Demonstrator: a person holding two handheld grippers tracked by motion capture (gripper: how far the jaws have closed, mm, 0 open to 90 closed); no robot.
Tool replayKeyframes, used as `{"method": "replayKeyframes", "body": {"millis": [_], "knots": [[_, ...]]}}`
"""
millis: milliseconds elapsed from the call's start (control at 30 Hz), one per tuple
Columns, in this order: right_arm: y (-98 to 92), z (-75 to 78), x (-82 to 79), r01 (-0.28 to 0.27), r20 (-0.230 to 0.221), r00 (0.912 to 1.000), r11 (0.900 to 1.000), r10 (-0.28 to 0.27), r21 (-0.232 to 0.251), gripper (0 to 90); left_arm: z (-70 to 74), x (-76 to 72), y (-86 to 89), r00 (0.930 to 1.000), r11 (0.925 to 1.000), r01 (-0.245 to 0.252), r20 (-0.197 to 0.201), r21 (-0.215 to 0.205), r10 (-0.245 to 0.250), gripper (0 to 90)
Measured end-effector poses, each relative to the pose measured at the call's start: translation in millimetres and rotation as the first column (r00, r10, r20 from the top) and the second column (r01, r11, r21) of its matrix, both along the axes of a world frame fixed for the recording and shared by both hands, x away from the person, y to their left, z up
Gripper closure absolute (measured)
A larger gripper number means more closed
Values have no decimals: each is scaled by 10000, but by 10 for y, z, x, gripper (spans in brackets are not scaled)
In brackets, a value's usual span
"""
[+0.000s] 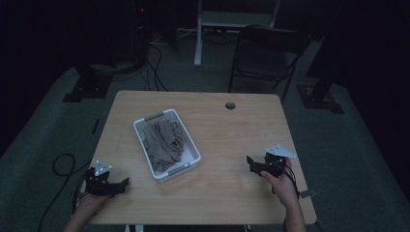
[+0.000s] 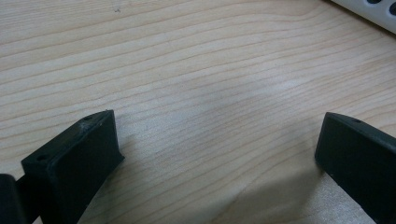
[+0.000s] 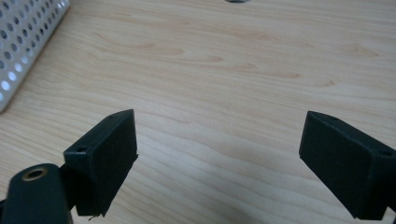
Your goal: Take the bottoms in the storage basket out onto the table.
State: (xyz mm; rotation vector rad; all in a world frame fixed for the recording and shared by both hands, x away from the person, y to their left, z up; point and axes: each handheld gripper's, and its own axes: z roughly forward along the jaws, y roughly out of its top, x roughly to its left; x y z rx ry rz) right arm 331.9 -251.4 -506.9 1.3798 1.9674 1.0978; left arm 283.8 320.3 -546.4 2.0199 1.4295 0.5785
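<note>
Basket (image 1: 193, 155) left of centre on the tabletop (image 1: 232, 140), set at a slant, cloths (image 1: 164, 140) heaped in it. Left hand-held gripper (image 1: 126, 181) near the front left corner, just off the basket's near end. Right hand-held gripper (image 1: 249, 161) near the front right edge, well apart from the basket. Cable hole (image 1: 230, 105) toward the far edge. Chair (image 1: 266, 53) behind the tabletop.

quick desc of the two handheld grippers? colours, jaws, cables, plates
Both are black handheld units. The left gripper and the right gripper each carry a pale grey three-cornered plate on top, and a dark cable trails from each. Up close, the jaws are matte black blocky wedges with flat inner faces and small screw holes. The right gripper view also shows a brass-coloured insert in a round black part.
</note>
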Motion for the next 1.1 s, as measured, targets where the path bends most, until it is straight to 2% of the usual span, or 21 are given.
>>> {"method": "replayKeyframes", "body": {"millis": [533,1100], "knots": [[254,157,115,-411,590,9974,9992,410,5,109,0,0,0,10000,10000,-10,-1,-6,10,3],[552,295,221,-831,869,9929,9963,808,236,109,-1,0,-1,10000,10000,-14,9,-12,14,4]]}}
